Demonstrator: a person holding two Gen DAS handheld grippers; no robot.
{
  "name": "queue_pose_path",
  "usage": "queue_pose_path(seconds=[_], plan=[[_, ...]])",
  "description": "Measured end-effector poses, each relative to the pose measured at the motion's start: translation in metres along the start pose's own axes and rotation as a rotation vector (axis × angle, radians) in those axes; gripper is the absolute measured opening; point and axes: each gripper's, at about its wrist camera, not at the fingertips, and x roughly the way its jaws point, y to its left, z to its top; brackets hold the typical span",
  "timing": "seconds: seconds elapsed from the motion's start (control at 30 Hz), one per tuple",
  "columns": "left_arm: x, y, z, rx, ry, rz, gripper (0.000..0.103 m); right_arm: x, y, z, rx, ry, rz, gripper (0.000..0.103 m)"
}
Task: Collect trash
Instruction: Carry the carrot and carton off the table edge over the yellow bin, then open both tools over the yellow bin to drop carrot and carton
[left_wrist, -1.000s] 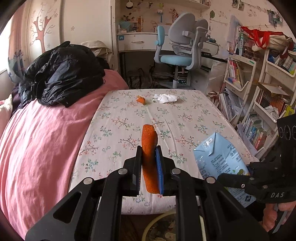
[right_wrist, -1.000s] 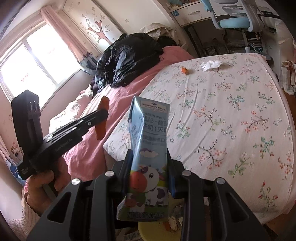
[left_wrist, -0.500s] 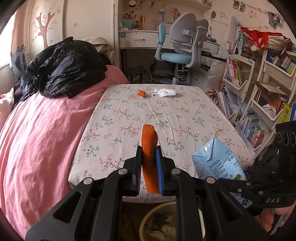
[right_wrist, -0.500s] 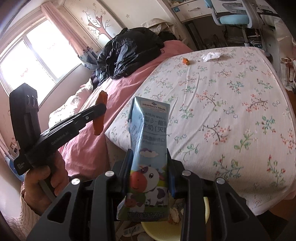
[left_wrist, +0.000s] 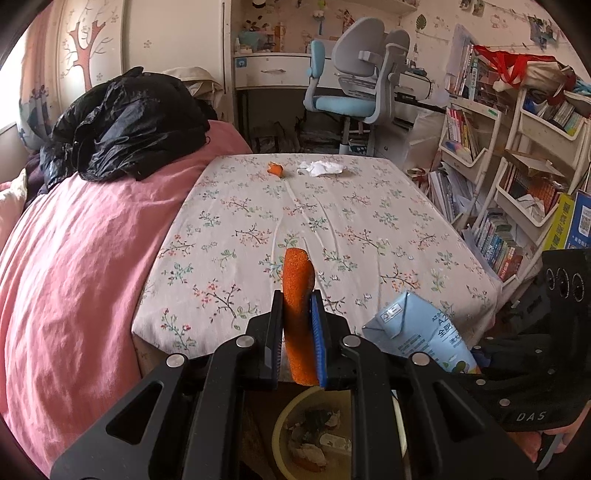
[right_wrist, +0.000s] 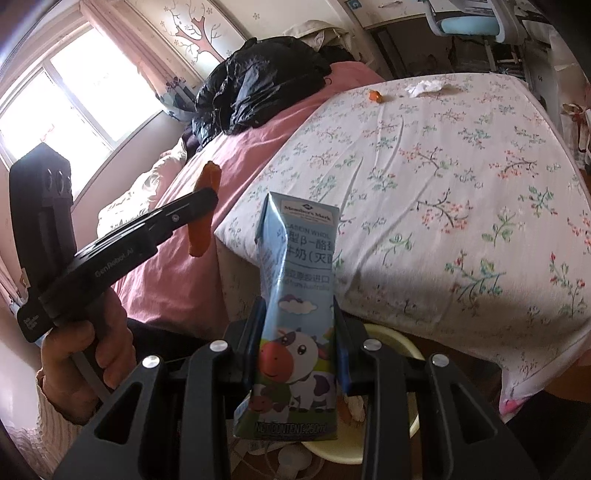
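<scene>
My left gripper (left_wrist: 298, 314) is shut on a long strip of orange peel (left_wrist: 298, 295), held upright past the near edge of the floral-covered table (left_wrist: 351, 229). My right gripper (right_wrist: 298, 332) is shut on a light blue milk carton (right_wrist: 299, 325) with a cartoon cow; the same carton (left_wrist: 417, 332) shows at the right in the left wrist view. A yellow bin (left_wrist: 288, 417) with scraps in it stands on the floor below both grippers. At the table's far end lie a small piece of orange peel (left_wrist: 275, 170) and a crumpled white tissue (left_wrist: 321, 168).
A pink bedcover (left_wrist: 81, 258) with a black bag or jacket (left_wrist: 122, 122) on top lies to the left of the table. Shelves crowded with books (left_wrist: 517, 192) line the right side. A desk and a blue-grey chair (left_wrist: 354, 85) stand beyond the table.
Both grippers have drawn back from the table and sunk a little, each keeping its hold. The yellow bin has come further into view beneath them.
</scene>
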Motion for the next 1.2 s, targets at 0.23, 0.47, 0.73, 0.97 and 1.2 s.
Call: queue_pose_path(seconds=[0.23,0.47,0.73,0.97,1.2], plan=[[-0.003,-0.001,-0.008,0.002,0.011,-0.003,0.014,0.000,0.001,-0.007,0.006,0.015,-0.006,0.033],[-0.004,-0.006,-0.016,0.015,0.031,-0.005,0.014,0.004,0.003,-0.014,0.004,0.037,-0.011,0.033],[-0.004,-0.006,-0.023,0.014,0.051,-0.013,0.014,0.005,0.005,-0.019,0.008,0.045,-0.018,0.033],[0.001,-0.011,-0.034,0.018,0.107,-0.033,0.014,0.009,0.004,-0.023,0.019,0.068,-0.036,0.033],[0.007,-0.022,-0.051,0.031,0.194,-0.066,0.014,0.018,0.002,-0.031,0.036,0.114,-0.066,0.033]])
